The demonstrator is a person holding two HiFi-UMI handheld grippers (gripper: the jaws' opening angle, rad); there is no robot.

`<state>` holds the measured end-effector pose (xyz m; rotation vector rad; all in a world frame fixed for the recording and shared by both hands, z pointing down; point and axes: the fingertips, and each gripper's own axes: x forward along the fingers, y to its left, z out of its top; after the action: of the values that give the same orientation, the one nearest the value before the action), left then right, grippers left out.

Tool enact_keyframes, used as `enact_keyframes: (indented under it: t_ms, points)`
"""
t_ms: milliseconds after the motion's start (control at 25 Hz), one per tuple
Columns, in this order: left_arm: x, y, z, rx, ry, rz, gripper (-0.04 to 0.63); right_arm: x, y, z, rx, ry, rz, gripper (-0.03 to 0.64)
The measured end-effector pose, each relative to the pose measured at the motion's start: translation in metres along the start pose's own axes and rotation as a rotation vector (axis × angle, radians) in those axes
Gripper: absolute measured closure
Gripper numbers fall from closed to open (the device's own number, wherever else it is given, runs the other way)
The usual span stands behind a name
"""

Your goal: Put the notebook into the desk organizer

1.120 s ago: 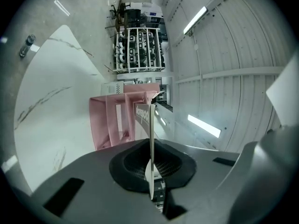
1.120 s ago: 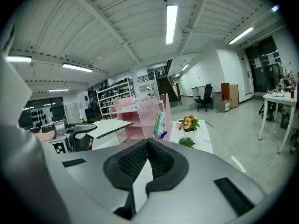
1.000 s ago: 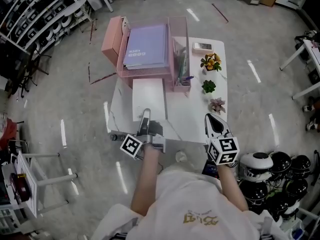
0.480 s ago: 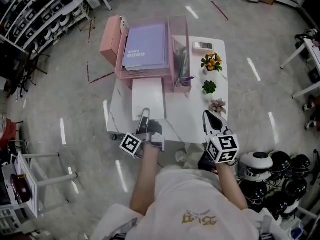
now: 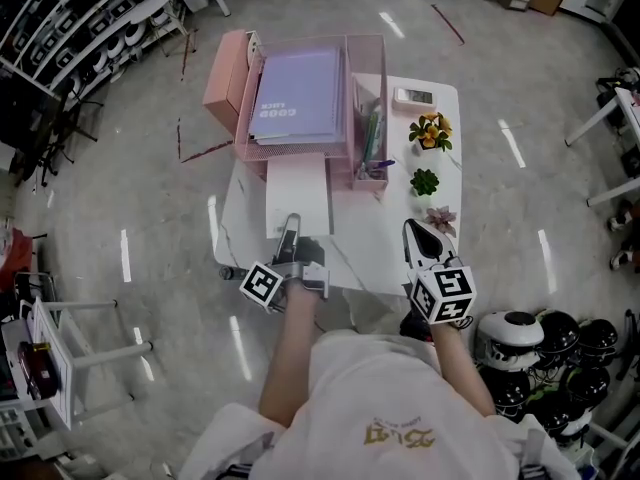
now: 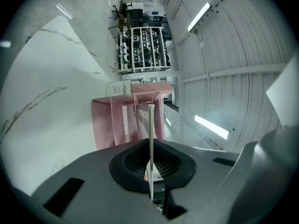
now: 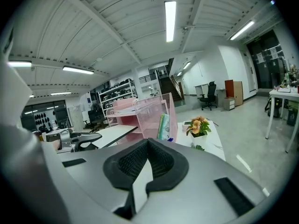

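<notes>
1. The desk organizer (image 5: 300, 146) is pink and stands at the far end of the white tabletop (image 5: 385, 233). A purple notebook (image 5: 297, 93) lies flat in its top tray.
2. The white notebook (image 5: 298, 196) is on the near side of the desk organizer. Its far edge reaches the organizer's front, and it is not inside.
3. The left tool (image 5: 291, 226) is closed on the near edge of this white notebook, at the side away from the desk organizer. In the left gripper view the thin edge of the notebook stands between the two pads, and they press on it.
4. The right tool (image 5: 418, 234) is to the right of the white notebook, well apart from the desk organizer. Its jaws are together and nothing is between them.
5. To the right of the desk organizer stand three small plants in a row: an orange-flowered one (image 5: 432, 128), a green one (image 5: 425, 180) and a pinkish one (image 5: 438, 216).
6. The narrow right compartment (image 5: 370, 143) of the desk organizer holds some pens.
</notes>
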<state>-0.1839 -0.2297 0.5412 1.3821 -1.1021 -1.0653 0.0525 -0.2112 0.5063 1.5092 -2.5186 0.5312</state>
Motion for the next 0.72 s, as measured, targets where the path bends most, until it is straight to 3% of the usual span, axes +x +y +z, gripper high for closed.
enact_keyframes:
  t_ms: [720]
  points:
    - [0.039,0.027,0.003,-0.015,0.013,0.047,0.569,0.040,-0.011,-0.005,0.025,0.048,0.025,0.607]
